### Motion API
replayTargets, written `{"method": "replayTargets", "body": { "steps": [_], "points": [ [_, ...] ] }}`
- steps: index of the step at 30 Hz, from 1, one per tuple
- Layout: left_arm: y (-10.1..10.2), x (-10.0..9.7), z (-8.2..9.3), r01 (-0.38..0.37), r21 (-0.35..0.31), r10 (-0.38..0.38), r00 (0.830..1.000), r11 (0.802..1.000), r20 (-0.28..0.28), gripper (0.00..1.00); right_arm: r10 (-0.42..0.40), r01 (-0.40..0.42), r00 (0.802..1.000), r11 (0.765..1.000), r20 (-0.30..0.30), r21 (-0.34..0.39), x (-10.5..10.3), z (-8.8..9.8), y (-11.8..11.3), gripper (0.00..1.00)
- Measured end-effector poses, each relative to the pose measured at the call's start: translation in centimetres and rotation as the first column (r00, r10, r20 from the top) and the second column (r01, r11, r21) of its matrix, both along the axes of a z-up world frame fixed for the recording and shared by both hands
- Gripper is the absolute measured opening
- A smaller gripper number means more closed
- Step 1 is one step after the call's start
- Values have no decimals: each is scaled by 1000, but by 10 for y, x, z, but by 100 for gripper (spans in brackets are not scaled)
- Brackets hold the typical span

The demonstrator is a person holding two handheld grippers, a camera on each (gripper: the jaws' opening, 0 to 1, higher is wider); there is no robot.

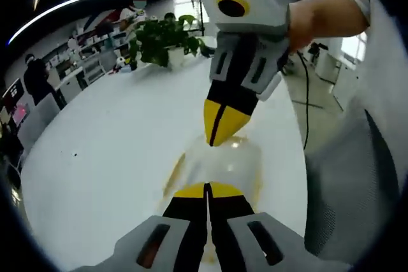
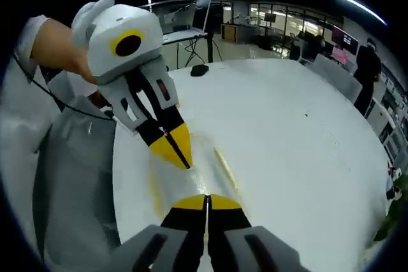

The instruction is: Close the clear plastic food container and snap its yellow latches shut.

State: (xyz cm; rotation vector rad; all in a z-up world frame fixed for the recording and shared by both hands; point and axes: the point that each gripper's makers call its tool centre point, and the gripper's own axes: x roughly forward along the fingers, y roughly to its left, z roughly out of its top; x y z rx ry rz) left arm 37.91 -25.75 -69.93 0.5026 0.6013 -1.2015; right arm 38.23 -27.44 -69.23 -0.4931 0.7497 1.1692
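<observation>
One clear plastic food container (image 1: 220,167) with yellow trim lies on the round white table (image 1: 108,151), directly between two grippers. The left gripper (image 1: 208,190) has its yellow-tipped jaws pressed together at the container's near edge, holding nothing. The right gripper (image 1: 220,133) points down onto the container's far edge, jaws likewise closed. Beyond the container, one green potted plant (image 1: 166,39) stands on the table's far side.

In the right gripper view, the container (image 2: 191,176) lies between the right gripper (image 2: 206,203) and the left gripper (image 2: 177,151).

Container (image 1: 220,167) on table (image 1: 108,151), between both grippers.
</observation>
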Motion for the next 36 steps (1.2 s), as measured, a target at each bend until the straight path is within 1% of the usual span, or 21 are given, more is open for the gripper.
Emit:
{"method": "replayTargets", "body": {
  "steps": [2, 4, 6, 8, 10, 12, 13, 16, 19, 20, 22, 23, 24, 26, 28, 31, 32, 33, 34, 35, 36],
  "points": [
    [-2, -2, -5, 24, 17, -25, 1000, 1000, 11, 0, 75, -76, 997, 997, 21, 9, -1, -2, 8, 0],
    [-3, -5, -7, 49, 22, -49, 999, 999, 8, 0, 126, -125, 991, 992, 40, -15, -1, -5, 12, 0],
    [-5, -9, -8, 69, 20, -69, 998, 997, 6, 0, 177, -173, 981, 984, 81, -49, 2, -7, 16, 0],
    [-6, -10, -9, 73, 22, -73, 997, 997, 8, 0, 173, -167, 982, 983, 77, -73, 5, -10, 17, 0],
    [-6, -13, -10, 72, 4, -72, 997, 997, -11, 0, 166, -162, 983, 985, 79, -54, 9, -9, 22, 0],
    [-5, -16, -12, 70, 6, -70, 997, 998, -17, 0, 158, -157, 985, 987, 73, -29, 10, -9, 27, 0],
    [-5, -19, -14, 88, 15, -88, 996, 996, -8, 0, 163, -161, 984, 986, 76, -33, 10, -10, 29, 0],
    [-6, -28, -16, 104, 23, -104, 994, 994, -16, 0, 179, -174, 981, 983, 75, -65, 14, -18, 29, 0],
    [-10, -38, -17, 122, 21, -121, 992, 992, -20, 13, 173, -168, 983, 983, 67, -73, 20, -19, 28, 0],
    [-12, -40, -17, 134, 22, -134, 991, 991, -1, 16, 165, -160, 984, 984, 64, -75, 23, -18, 28, 0],
    [-12, -38, -16, 111, 26, -112, 994, 993, 14, 31, 157, -152, 986, 985, 63, -86, 27, -19, 27, 11],
    [-13, -38, -16, 102, 29, -103, 994, 994, 20, 37, 160, -152, 985, 982, 67, -113, 29, -19, 25, 17],
    [-13, -37, -17, 118, 49, -120, 992, 992, 49, 40, 167, -157, 983, 979, 71, -128, 30, -20, 24, 22],
    [-10, -37, -21, 132, 90, -140, 986, 987, 93, 43, 200, -191, 978, 973, 59, -131, 27, -21, 24, 23],
    [-9, -40, -27, 140, 112, -150, 985, 984, 86, 45, 217, -210, 975, 967, 36, -143, 27, -25, 22, 24],
    [-7, -40, -31, 146, 137, -161, 982, 980, 102, 45, 239, -237, 971, 962, 0, -135, 24, -27, 23, 34],
    [-5, -40, -33, 150, 157, -167, 980, 976, 106, 45, 248, -246, 969, 960, -4, -136, 25, -27, 23, 35],
    [-5, -40, -32, 151, 157, -170, 978, 976, 118, 45, 262, -260, 965, 955, -4, -142, 26, -27, 22, 35],
    [-4, -39, -32, 151, 158, -170, 978, 976, 120, 45, 275, -275, 961, 947, -20, -167, 26, -30, 19, 35],
    [-4, -38, -33, 158, 171, -182, 974, 973, 135, 45, 278, -278, 960, 945, -22, -172, 28, -30, 19, 34],
    [-3, -35, -34, 171, 199, -205, 965, 965, 164, 45, 292, -295, 955, 940, -46, -169, 26, -32, 20, 35]
  ]
}}
